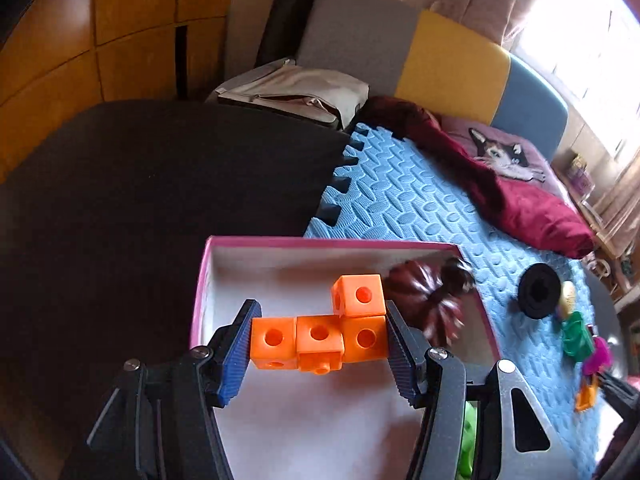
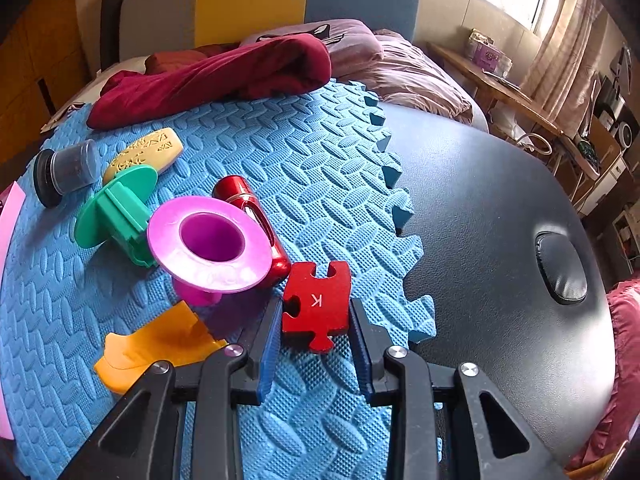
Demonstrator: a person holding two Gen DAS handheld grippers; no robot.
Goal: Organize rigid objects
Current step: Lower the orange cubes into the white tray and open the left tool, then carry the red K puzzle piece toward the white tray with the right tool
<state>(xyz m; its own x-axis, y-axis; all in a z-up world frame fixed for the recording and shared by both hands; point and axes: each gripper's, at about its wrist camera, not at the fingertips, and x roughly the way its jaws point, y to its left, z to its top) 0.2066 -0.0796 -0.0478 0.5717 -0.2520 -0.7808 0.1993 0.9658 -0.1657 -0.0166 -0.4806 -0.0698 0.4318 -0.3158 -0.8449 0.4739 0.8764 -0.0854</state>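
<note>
In the left wrist view my left gripper (image 1: 320, 340) is shut on an L-shaped cluster of orange linked cubes (image 1: 320, 334), held over the white floor of a pink-rimmed box (image 1: 208, 264). A dark ridged piece (image 1: 424, 296), blurred, lies in the box's far right corner. In the right wrist view my right gripper (image 2: 316, 340) is shut on a red puzzle piece marked K (image 2: 316, 304) at the blue foam mat's (image 2: 320, 168) right edge. To its left lie a magenta funnel-shaped piece (image 2: 208, 240), a red cylinder (image 2: 252, 216), a green flanged piece (image 2: 116, 208), an orange piece (image 2: 156, 344), a yellow embossed bar (image 2: 144, 152) and a black-lidded jar (image 2: 64, 172).
A maroon cloth (image 2: 216, 76) and a pillow (image 2: 360, 44) lie at the mat's far side. The mat rests on a black padded surface (image 2: 500, 220) that extends to the right. A beige bag (image 1: 296, 92) sits beyond the box, on the dark surface (image 1: 160, 184).
</note>
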